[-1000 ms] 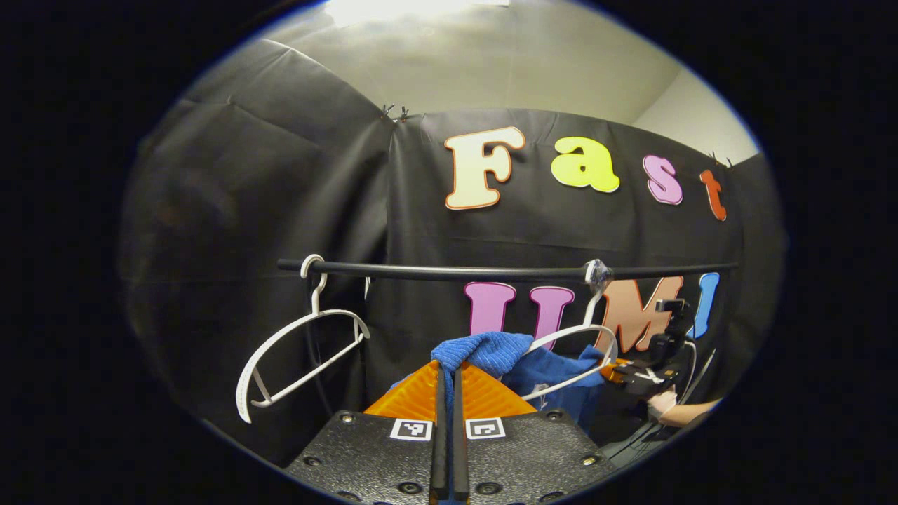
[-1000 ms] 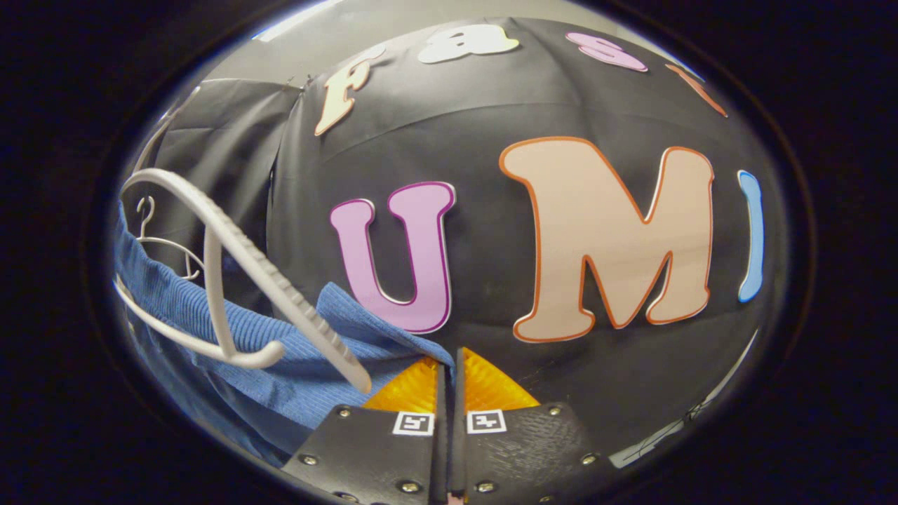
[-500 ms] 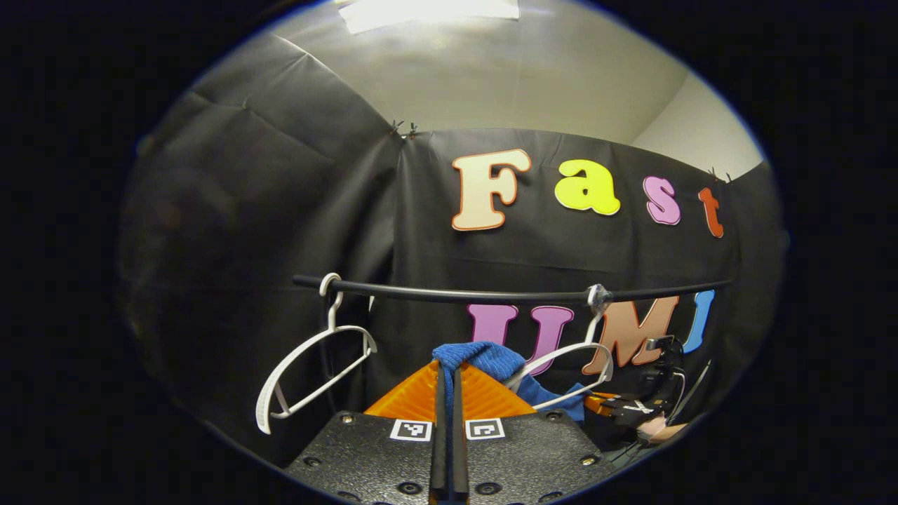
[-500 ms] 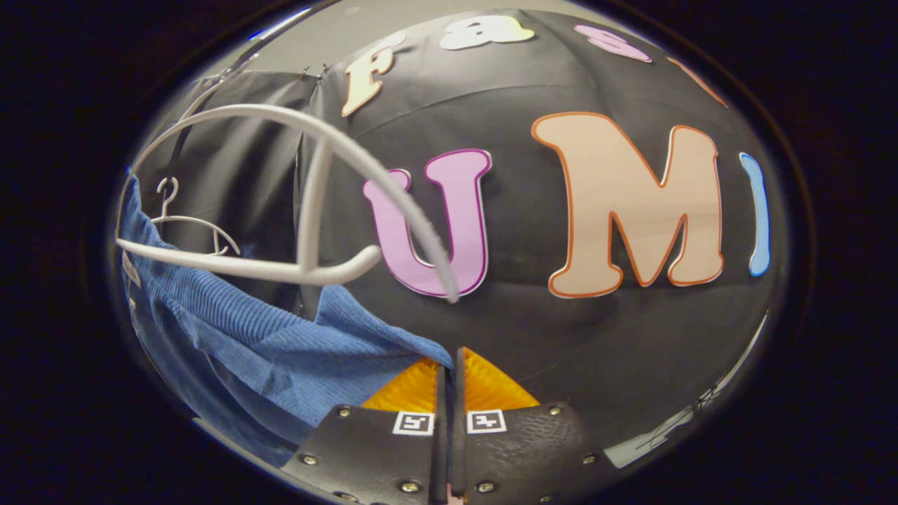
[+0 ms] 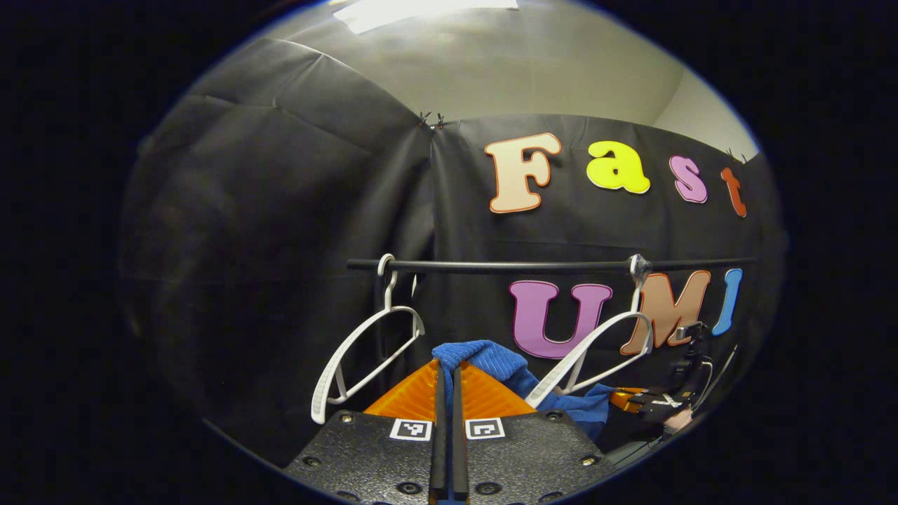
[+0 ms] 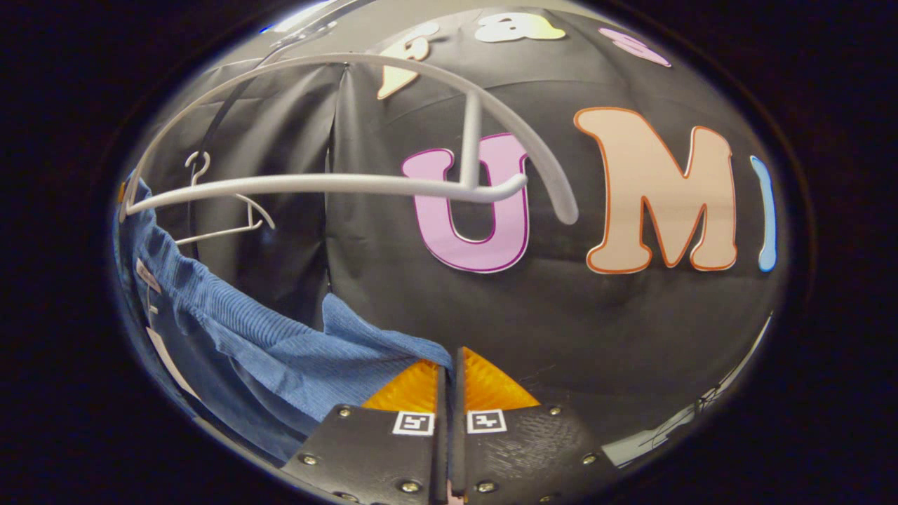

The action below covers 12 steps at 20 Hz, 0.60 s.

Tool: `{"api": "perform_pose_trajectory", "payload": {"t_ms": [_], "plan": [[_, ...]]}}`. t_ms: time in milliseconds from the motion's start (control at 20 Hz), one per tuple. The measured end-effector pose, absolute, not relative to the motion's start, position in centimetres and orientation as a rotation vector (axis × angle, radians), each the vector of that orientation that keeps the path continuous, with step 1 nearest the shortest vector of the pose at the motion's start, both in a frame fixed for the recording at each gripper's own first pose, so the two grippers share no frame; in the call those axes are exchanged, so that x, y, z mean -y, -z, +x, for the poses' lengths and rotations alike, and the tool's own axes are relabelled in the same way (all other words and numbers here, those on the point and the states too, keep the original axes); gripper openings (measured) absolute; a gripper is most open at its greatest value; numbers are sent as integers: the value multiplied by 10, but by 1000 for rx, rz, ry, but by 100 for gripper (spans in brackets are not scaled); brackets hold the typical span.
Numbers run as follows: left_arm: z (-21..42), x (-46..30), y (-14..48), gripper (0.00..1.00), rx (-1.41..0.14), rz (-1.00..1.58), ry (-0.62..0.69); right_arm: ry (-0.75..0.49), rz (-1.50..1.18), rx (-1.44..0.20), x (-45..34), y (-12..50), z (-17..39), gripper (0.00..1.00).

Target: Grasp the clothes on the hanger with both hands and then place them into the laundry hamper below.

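Both grippers, left [image 5: 446, 372] and right [image 6: 447, 365], are clamped on the blue ribbed knit garment [image 6: 280, 351], which sags between them below the white plastic hanger [image 6: 337, 184]; that bare hanger and a second white hanger [image 5: 365, 351] hang from the thin black rail [image 5: 505, 265]

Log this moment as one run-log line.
left gripper: shut on blue garment | right gripper: shut on blue garment | nearer hanger: bare | hamper: unseen
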<state>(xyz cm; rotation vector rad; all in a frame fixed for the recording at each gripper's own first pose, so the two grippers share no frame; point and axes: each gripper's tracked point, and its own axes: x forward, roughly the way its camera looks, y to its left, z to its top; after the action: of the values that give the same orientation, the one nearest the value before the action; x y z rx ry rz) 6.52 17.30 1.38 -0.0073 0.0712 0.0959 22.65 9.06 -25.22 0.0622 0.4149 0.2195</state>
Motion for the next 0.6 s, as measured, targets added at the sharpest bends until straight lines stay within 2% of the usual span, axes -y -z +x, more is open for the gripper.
{"api": "perform_pose_trajectory", "payload": {"t_ms": [300,600], "plan": [[47,-179,34,2,-165,12,-112,-218,43,-451,-89,262,197,3],[32,-154,78,4,-248,59,-44,-215,-27,-478,-75,270,164,3]]}}
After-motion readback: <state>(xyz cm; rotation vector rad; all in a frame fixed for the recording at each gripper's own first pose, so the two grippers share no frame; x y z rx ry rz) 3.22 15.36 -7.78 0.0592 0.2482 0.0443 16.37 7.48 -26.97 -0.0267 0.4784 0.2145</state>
